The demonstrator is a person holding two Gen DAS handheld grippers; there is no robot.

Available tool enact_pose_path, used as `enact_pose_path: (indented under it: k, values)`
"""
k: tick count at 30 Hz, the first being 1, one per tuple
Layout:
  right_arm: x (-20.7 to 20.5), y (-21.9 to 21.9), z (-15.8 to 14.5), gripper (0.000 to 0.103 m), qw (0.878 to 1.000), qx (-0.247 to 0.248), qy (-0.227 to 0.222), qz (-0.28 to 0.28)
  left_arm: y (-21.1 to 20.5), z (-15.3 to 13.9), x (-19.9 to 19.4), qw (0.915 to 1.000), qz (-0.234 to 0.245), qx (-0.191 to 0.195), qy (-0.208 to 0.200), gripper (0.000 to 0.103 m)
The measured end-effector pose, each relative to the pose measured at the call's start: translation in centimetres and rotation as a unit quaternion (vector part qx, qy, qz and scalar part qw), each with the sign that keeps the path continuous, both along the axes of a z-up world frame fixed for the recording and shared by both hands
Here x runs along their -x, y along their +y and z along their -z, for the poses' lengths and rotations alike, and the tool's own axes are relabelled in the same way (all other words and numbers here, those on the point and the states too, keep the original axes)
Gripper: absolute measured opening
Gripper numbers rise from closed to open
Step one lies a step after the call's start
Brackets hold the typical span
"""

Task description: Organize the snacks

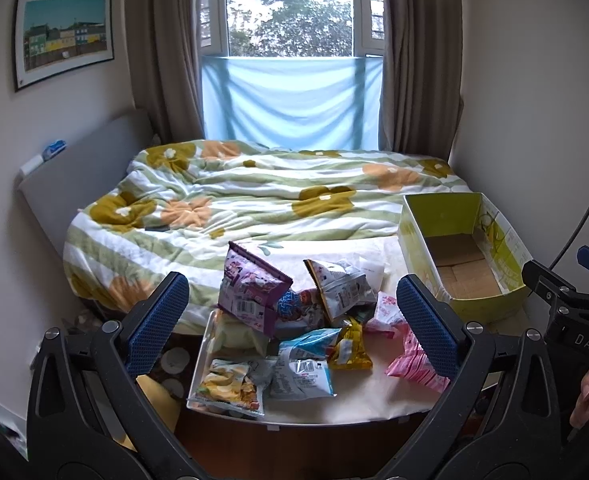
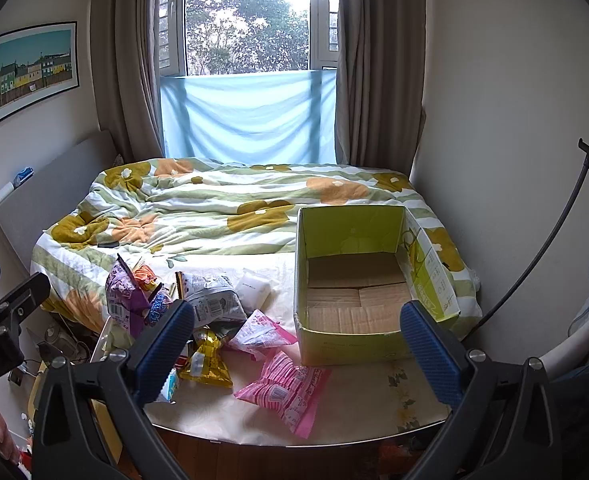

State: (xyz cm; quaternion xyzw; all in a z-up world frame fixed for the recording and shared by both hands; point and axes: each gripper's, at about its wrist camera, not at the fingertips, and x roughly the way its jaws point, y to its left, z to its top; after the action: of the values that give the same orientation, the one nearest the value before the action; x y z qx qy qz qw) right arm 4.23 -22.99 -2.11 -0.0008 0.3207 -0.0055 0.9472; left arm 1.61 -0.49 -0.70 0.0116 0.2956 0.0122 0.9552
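Observation:
A pile of snack bags lies on a cream-covered table at the bed's foot: a purple bag [image 1: 250,288], a grey-white bag [image 1: 344,286], a yellow bag [image 1: 348,348], a blue-white bag [image 1: 302,372], a chips bag [image 1: 228,390] and a pink striped bag [image 2: 288,390]. An empty green cardboard box [image 2: 354,280] stands open at the table's right; it also shows in the left wrist view [image 1: 460,252]. My left gripper [image 1: 292,324] is open above the pile and empty. My right gripper [image 2: 296,350] is open and empty, between the pile and the box.
A bed with a flowered quilt [image 1: 254,196] lies right behind the table. A white tray [image 1: 200,364] under some bags overhangs the table's left edge. Walls close in on both sides. A black curved stand [image 2: 542,240] rises at the right. Clutter lies on the floor at the left.

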Motion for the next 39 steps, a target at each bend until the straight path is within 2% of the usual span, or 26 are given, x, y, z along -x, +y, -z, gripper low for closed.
enact_pose_path:
  k: [28,34,39]
  values:
    - [-0.4,0.4,0.0,0.103,1.000,-0.003,0.001,-0.008,-0.3,0.1,0.0,1.0000,-0.008,0.001,0.004,0.102]
    - [-1.2,-0.1,0.3,0.103,0.999,-0.013,0.015,-0.026,-0.2,0.5,-0.5,0.9995,-0.024,0.010,0.020,0.102]
    - [-2.3,-0.1,1.4,0.103,0.998,-0.021,0.024,-0.058,0.2,1.9,-1.1,0.9983,-0.046,0.015,0.033,0.102]
